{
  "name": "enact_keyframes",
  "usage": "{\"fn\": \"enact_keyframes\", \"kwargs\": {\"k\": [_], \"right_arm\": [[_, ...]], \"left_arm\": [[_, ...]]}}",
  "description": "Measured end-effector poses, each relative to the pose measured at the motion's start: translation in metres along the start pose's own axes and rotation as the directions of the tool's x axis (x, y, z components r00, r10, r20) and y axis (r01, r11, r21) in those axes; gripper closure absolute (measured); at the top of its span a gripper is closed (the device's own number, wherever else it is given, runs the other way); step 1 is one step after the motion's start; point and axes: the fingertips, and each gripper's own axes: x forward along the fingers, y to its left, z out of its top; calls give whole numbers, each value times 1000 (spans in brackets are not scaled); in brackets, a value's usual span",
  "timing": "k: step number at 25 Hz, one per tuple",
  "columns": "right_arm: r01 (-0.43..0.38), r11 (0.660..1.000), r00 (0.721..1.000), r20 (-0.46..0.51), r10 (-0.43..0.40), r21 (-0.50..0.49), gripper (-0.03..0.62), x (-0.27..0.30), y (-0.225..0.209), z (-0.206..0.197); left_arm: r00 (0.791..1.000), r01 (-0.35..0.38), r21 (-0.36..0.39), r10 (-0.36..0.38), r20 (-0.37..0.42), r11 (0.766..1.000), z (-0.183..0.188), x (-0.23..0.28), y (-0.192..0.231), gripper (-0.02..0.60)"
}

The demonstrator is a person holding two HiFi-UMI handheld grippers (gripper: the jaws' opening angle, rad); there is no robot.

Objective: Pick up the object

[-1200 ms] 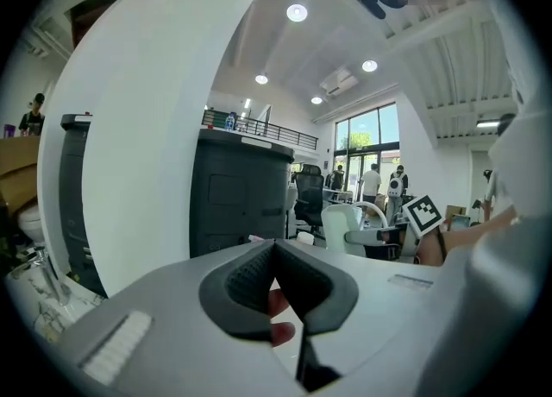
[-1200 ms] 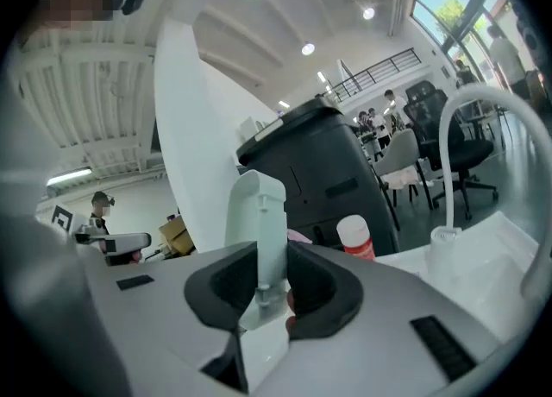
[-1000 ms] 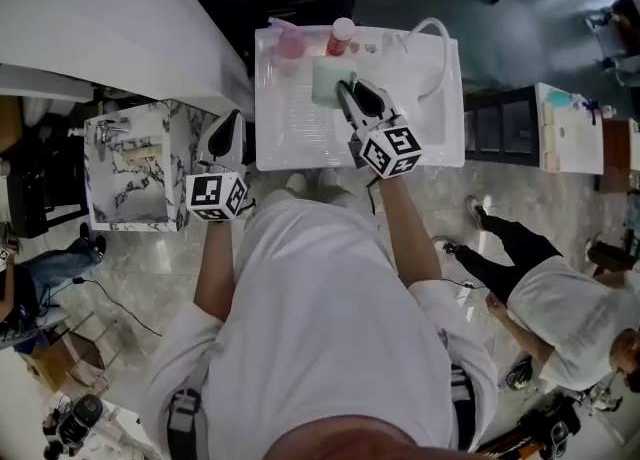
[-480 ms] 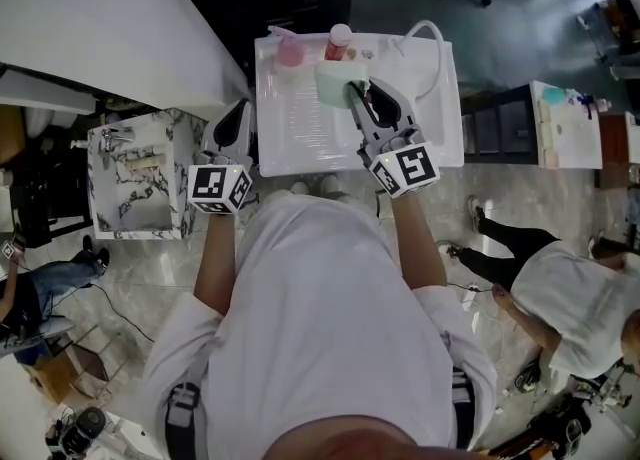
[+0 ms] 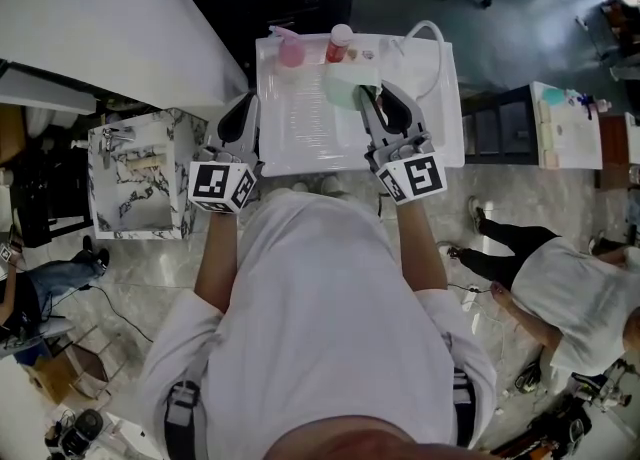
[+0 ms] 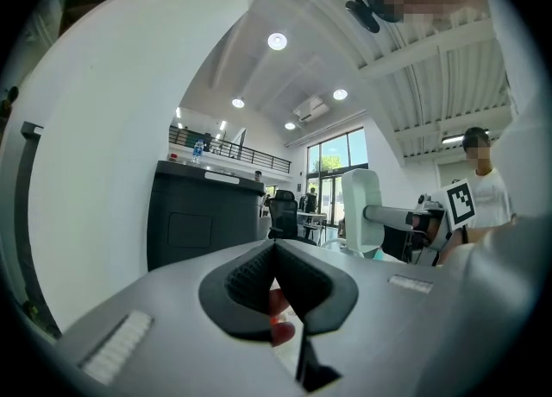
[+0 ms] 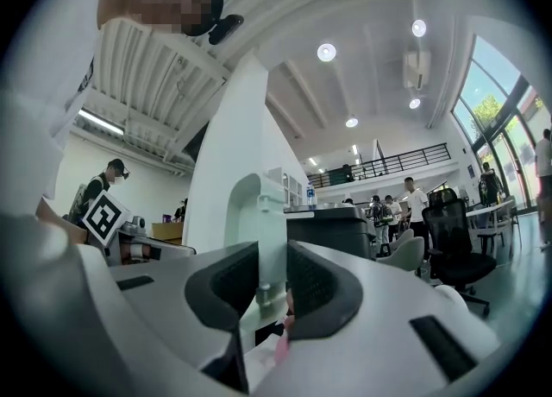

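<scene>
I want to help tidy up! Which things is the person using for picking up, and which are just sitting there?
For the job: right gripper, shut on the pale green container.

Just lying about: pink bottle, red bottle, white hose; the left gripper is shut and empty.

Nothing I can actually read here: no words, brand names or numbers anywhere. Closest thing is the black-and-white square patterns on my left marker cube (image 5: 218, 186) and right marker cube (image 5: 413, 177) — just blocks, not letters. Any label on the red-capped bottle (image 5: 340, 41) or the pink bottle (image 5: 290, 48) is too small to make out.
</scene>
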Motion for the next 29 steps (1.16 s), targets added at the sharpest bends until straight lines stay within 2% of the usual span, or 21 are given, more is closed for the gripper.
{"fn": "enact_keyframes", "kwargs": {"k": [6, 14, 29], "right_arm": [[24, 1000, 1000, -14, -24, -14, 517, -5, -7, -8], [34, 999, 999, -7, -34, 14, 520, -14, -15, -10], [11, 999, 1000, 10, -12, 32, 523, -14, -16, -7]], "left_arm": [[1000, 11, 2, -11, 3, 1000, 4, 2, -7, 583], [999, 40, 16, -40, 1, 999, 10, 5, -25, 583], [1000, 21, 22, -21, -8, 1000, 10, 3, -32, 583]]}}
